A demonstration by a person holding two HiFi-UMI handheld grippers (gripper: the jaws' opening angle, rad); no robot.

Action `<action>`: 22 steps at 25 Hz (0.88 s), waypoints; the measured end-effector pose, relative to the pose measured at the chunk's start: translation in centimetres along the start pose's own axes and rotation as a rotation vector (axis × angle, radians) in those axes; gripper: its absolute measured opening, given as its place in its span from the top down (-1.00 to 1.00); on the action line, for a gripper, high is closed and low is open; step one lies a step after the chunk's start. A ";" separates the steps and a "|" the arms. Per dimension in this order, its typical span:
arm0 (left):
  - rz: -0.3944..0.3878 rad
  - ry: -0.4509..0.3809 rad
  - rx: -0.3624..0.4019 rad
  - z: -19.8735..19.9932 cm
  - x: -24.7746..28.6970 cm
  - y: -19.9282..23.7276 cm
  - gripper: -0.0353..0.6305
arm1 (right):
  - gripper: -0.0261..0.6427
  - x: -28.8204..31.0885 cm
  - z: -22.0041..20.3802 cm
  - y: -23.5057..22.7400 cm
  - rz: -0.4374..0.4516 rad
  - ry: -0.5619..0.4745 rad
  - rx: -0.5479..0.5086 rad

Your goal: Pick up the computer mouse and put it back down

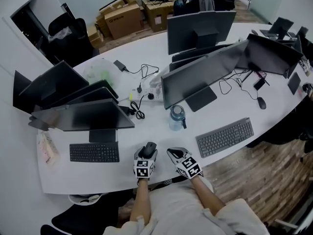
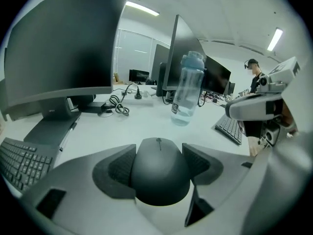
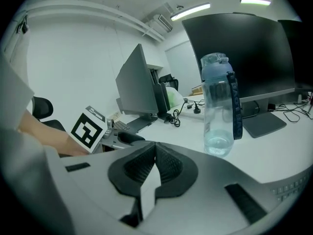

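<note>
The left gripper (image 2: 159, 156) pinches the computer mouse (image 2: 159, 175) by its sides between its jaws for control, at the table's (image 1: 146, 131) near edge. Just right, the right gripper's (image 3: 154, 168) jaws are closed and empty.

head view: on the person's head, high over the white desk (image 1: 98, 177), facing steeply down; wide and far; left gripper (image 1: 147, 152) and right gripper (image 1: 174, 154) sit at bottom centre.
left gripper view: rides on the left gripper, low over the desk, faces along its jaws; mouse (image 2: 159, 168) very near, fills the foreground; water bottle (image 2: 186, 89) near, ahead.
right gripper view: rides on the right gripper, low, faces along its jaws; water bottle (image 3: 220, 106) near, right of centre.
shared by all three: water bottle (image 1: 176, 117), desk top.
shared by gripper views: each catches the other; right gripper (image 2: 259, 104) at right edge, left gripper (image 3: 117, 137) at left.
</note>
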State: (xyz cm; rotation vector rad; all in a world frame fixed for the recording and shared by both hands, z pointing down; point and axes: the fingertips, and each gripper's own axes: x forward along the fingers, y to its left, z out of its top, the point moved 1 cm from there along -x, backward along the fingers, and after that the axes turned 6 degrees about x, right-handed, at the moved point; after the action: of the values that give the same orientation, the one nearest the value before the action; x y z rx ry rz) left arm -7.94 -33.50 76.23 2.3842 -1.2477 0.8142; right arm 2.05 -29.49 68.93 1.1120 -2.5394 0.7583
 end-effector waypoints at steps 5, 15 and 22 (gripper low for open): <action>0.008 0.055 -0.029 -0.8 1.7 0.4 -0.02 | 0.90 0.3 0.3 -1.4 -0.004 0.004 0.001; 0.016 0.132 -0.033 -2.8 3.0 0.9 -0.02 | 0.90 0.8 0.0 -2.7 -0.025 0.021 0.028; -0.004 0.179 -0.033 -3.9 3.1 0.7 -0.02 | 0.90 0.8 -0.4 -2.5 -0.029 0.045 0.022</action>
State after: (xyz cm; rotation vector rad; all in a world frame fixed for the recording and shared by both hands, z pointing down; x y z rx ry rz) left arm -8.42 -33.82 81.22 2.2308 -1.1757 0.9745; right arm 3.38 -31.20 70.47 1.1238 -2.4785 0.7961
